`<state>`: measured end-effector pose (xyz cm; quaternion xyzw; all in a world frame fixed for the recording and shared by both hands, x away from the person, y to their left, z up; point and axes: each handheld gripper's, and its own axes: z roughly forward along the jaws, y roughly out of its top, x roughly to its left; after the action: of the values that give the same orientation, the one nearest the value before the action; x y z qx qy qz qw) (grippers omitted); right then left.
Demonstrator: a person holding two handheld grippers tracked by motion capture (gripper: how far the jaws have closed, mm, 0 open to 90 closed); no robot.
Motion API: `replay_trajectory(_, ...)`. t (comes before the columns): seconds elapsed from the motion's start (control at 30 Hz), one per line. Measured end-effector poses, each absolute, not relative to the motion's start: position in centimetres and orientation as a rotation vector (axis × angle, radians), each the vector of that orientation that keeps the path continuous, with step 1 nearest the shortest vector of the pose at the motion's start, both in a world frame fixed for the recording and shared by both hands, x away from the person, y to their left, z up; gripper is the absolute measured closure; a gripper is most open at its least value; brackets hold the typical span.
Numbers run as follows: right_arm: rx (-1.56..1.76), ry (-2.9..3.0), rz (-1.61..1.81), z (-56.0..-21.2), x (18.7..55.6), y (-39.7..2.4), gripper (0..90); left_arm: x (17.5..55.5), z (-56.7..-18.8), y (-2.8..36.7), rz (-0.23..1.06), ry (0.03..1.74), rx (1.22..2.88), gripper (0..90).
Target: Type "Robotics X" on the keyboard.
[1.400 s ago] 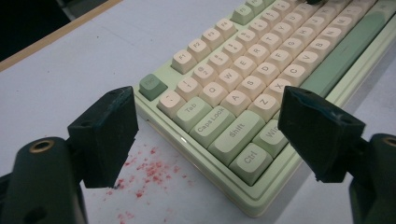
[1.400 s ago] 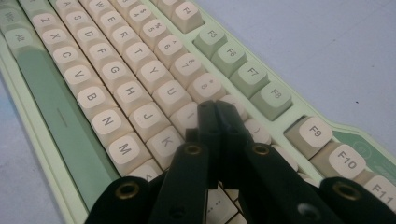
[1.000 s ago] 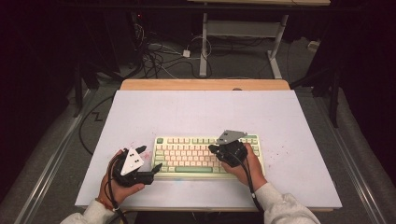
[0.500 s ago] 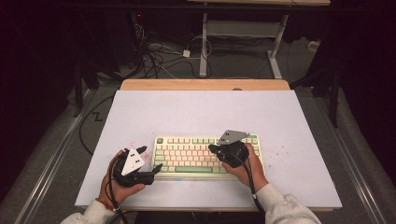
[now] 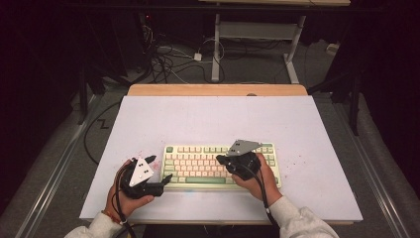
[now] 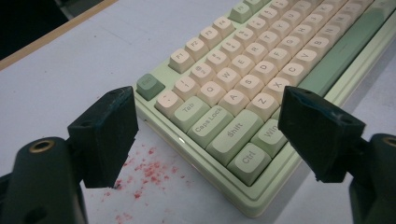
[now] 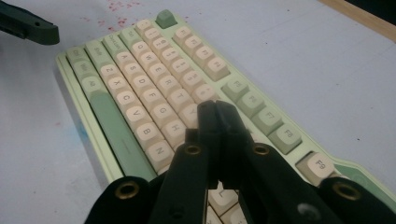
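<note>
Two closed jaws above keyboard [image 7: 154, 93]
</note>
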<state>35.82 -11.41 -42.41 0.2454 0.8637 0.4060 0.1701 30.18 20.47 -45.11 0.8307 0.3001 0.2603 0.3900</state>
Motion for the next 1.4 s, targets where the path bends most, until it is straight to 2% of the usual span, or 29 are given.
replay_trajectory(0.73, 0.613, 2.574, 1.113, -44.8, 34.8, -7.3, 90.0, 30.2, -45.3, 20.4, 0.655, 0.758, 2.122, 19.0)
replay_trajectory(1.23, 0.613, 2.587, 1.066, -45.6, 35.0, -7.0, 90.0, 30.2, -45.3, 20.3, 0.649, 0.755, 2.129, 19.0)
replay_trajectory(1.4, 0.622, 2.558, 1.09, -44.7, 35.1, -7.8, 90.0, 30.2, -45.3, 20.3, 0.65, 0.753, 2.129, 19.0)
